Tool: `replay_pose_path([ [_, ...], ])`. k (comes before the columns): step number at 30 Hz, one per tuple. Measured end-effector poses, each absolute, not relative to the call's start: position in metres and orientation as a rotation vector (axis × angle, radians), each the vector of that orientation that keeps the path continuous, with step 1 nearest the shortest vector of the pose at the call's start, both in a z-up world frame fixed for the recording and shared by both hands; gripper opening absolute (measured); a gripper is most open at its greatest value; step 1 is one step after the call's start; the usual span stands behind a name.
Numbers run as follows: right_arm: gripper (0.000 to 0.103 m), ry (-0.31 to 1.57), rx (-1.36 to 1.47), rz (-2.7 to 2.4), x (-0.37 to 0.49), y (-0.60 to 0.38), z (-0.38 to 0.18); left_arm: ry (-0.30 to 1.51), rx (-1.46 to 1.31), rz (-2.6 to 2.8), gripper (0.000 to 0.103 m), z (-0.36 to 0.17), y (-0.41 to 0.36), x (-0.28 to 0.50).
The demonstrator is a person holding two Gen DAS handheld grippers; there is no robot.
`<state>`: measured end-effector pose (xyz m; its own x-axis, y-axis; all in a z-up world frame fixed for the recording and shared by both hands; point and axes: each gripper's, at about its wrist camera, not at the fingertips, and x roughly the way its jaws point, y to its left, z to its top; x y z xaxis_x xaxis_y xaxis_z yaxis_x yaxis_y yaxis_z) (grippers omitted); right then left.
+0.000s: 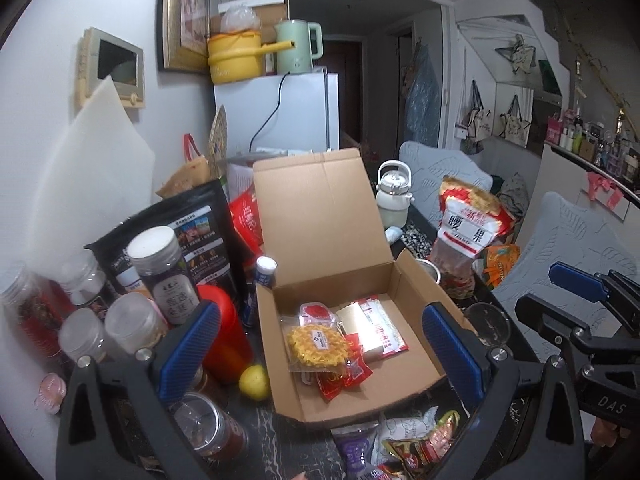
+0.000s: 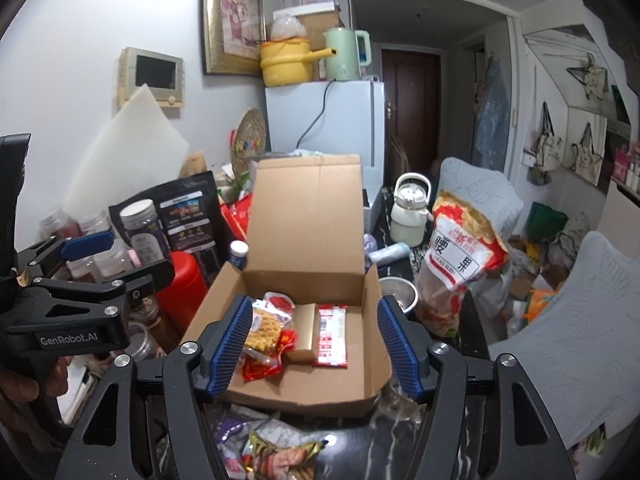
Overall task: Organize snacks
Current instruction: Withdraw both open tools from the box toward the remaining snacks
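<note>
An open cardboard box (image 1: 416,364) (image 2: 368,308) stands on the dark table with its lid up. Inside lie a yellow waffle snack (image 1: 317,346) (image 2: 262,330), red packets (image 1: 340,378), a gold box (image 2: 301,332) and a red-white packet (image 1: 382,330) (image 2: 330,334). My left gripper (image 1: 320,354) is open and empty, held above the box's front. My right gripper (image 2: 316,350) is open and empty over the box's near edge. Loose snack bags (image 1: 404,444) (image 2: 276,448) lie in front of the box.
Jars (image 1: 164,272), a red canister (image 1: 224,332), a lemon (image 1: 254,382) and a black pouch (image 1: 168,236) crowd the left. A large cashew bag (image 1: 466,232) (image 2: 456,256), a steel cup (image 2: 394,290) and a white kettle (image 2: 410,210) stand right. A glass (image 1: 488,324) sits beside the box.
</note>
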<state>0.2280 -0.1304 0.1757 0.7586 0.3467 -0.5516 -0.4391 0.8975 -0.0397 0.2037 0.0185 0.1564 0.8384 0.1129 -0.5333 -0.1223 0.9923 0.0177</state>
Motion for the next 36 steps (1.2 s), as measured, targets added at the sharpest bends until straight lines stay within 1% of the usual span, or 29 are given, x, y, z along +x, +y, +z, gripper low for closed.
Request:
replay_pose_path([
  [4, 0.065, 0.536, -0.181, 0.433, 0.207, -0.133, 0.181, 0.512, 0.003, 0.131, 0.103, 0.163, 0.014, 0.181],
  [12, 0.067, 0.505, -0.189, 0.436, 0.167, -0.136, 0.179, 0.480, 0.005, 0.086, 0.103, 0.162, 0.012, 0.145],
  [19, 0.067, 0.500, -0.184, 0.439, 0.138, -0.135, 0.166, 0.460, 0.023, 0.073, 0.103, 0.149, 0.009, 0.117],
  [28, 0.067, 0.530, -0.175, 0.416, 0.114, -0.135, 0.140, 0.501, 0.020, 0.041, 0.103, 0.122, 0.006, 0.097],
  [36, 0.067, 0.611, -0.162, 0.421, 0.100, -0.133, 0.104, 0.560, 0.016, 0.038, 0.103, 0.090, 0.007, 0.084],
])
